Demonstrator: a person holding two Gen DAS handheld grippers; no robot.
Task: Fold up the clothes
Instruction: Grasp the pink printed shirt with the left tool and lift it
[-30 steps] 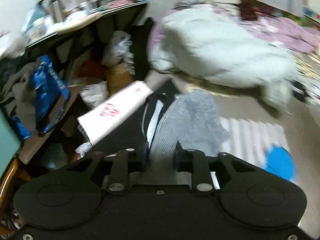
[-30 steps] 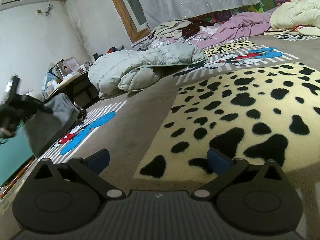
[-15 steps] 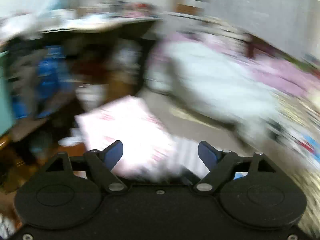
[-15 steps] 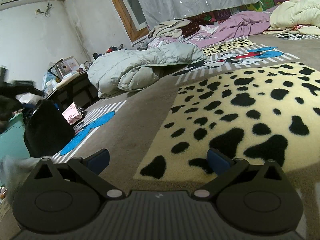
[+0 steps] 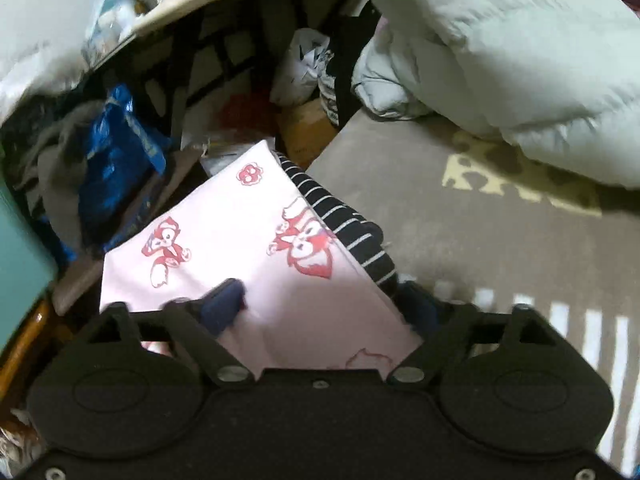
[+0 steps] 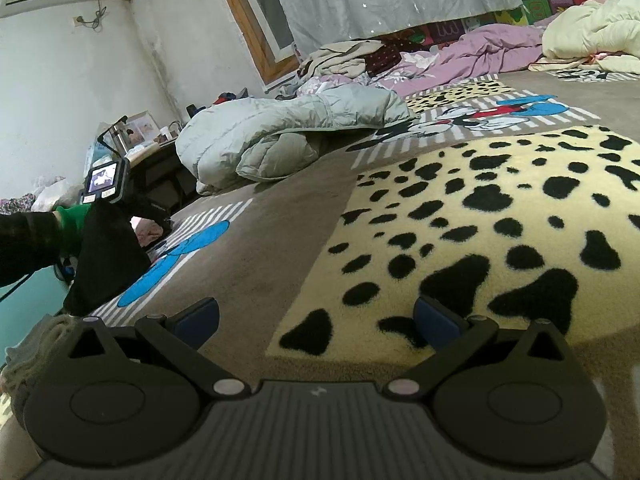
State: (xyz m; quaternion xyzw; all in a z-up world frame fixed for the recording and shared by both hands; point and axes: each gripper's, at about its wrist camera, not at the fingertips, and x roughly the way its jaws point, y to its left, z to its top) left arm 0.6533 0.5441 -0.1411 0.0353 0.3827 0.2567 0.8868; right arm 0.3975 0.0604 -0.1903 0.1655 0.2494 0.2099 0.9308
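Observation:
My left gripper (image 5: 320, 308) is open and hovers low over a folded pink garment (image 5: 240, 248) printed with red cartoon animals. A black garment with white stripes (image 5: 352, 228) pokes out from under the pink one's right edge. The right wrist view shows the left gripper (image 6: 106, 184) from the side, held by an arm with a green cuff (image 6: 70, 220), close above a black cloth pile (image 6: 104, 260). A grey knit garment (image 6: 36, 344) lies crumpled at the lower left. My right gripper (image 6: 316, 316) is open just above the carpet with nothing between its fingers.
A grey-green quilted duvet (image 6: 288, 132) is heaped on the patterned carpet (image 6: 500, 208). A low dark table (image 5: 192, 28) with clutter, a blue bag (image 5: 116, 152) and a cardboard box (image 5: 304, 128) crowd the far left. Purple and cream bedding (image 6: 492, 48) lies at the back.
My left gripper let go of the grey knit garment, opened, and swung over the pink garment. The grey garment now lies at the lower left. The right gripper has not moved.

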